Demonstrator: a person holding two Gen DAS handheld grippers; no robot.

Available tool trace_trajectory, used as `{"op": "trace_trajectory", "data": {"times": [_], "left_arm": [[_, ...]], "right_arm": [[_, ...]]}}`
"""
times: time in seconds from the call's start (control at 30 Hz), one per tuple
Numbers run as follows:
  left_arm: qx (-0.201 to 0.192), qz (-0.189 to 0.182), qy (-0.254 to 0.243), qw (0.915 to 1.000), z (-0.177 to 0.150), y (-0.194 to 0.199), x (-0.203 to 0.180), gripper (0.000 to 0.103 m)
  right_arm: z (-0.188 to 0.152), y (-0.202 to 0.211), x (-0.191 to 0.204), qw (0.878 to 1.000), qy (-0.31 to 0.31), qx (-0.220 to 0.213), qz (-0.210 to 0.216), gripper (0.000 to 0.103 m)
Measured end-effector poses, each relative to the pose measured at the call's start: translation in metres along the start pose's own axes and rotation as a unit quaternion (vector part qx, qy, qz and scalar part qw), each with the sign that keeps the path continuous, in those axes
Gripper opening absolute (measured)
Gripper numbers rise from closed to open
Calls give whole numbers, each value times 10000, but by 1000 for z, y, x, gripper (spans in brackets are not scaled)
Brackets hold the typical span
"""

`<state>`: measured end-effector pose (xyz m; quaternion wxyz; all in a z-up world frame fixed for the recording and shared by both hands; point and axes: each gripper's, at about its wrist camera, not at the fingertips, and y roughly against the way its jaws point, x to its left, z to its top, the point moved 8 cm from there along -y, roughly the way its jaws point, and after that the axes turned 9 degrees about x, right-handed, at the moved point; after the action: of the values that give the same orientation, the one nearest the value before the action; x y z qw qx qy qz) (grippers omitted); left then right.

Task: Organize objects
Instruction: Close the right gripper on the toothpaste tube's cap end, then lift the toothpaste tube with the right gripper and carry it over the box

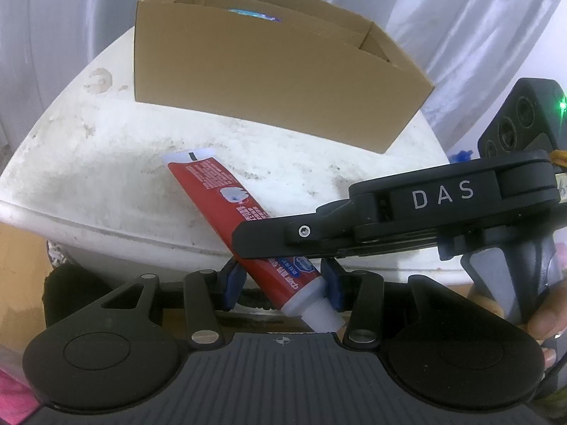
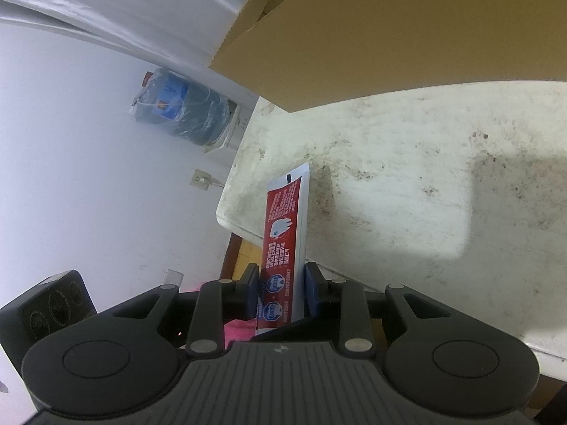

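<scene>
A red toothpaste tube (image 1: pixel 216 191) with a white cap (image 1: pixel 320 313) hangs slanted over the near edge of a stained white table (image 1: pixel 106 163). Its crimped end lies over the tabletop. My left gripper (image 1: pixel 283 283) is shut on the tube near the cap, a blue pad on either side. My right gripper (image 1: pixel 248 248) reaches in from the right and clamps the same tube a little higher up. In the right wrist view the right gripper (image 2: pixel 281 283) is shut on the toothpaste tube (image 2: pixel 283 219), which points at the table (image 2: pixel 425 177).
An open cardboard box (image 1: pixel 265 81) stands at the back of the table, with something blue (image 1: pixel 253 14) inside; it shows again as the box (image 2: pixel 389 35). A person's hand (image 1: pixel 545 326) holds the right gripper. A plastic-wrapped water bottle (image 2: pixel 180 113) sits by the wall.
</scene>
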<state>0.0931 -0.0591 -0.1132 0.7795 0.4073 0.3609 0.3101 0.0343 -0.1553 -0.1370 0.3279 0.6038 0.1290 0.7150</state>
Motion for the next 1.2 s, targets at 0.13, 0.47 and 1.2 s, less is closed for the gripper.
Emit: {"op": "trace_trajectory", "data": {"times": [0.13,0.47,1.2], "left_arm": [[-23,38,-30,10000,0,2,-2,46],[-140,98,-161,9997,6,11,-8,46],[-942,-446,-884,9906,114,48,-68,46]], "right_arm": [[-1,2,2,10000,33,-29,21,31],[-1,15,10,9996,174,-189,64,31],[75,116,54,9852,772,-1527,-118,31]]}}
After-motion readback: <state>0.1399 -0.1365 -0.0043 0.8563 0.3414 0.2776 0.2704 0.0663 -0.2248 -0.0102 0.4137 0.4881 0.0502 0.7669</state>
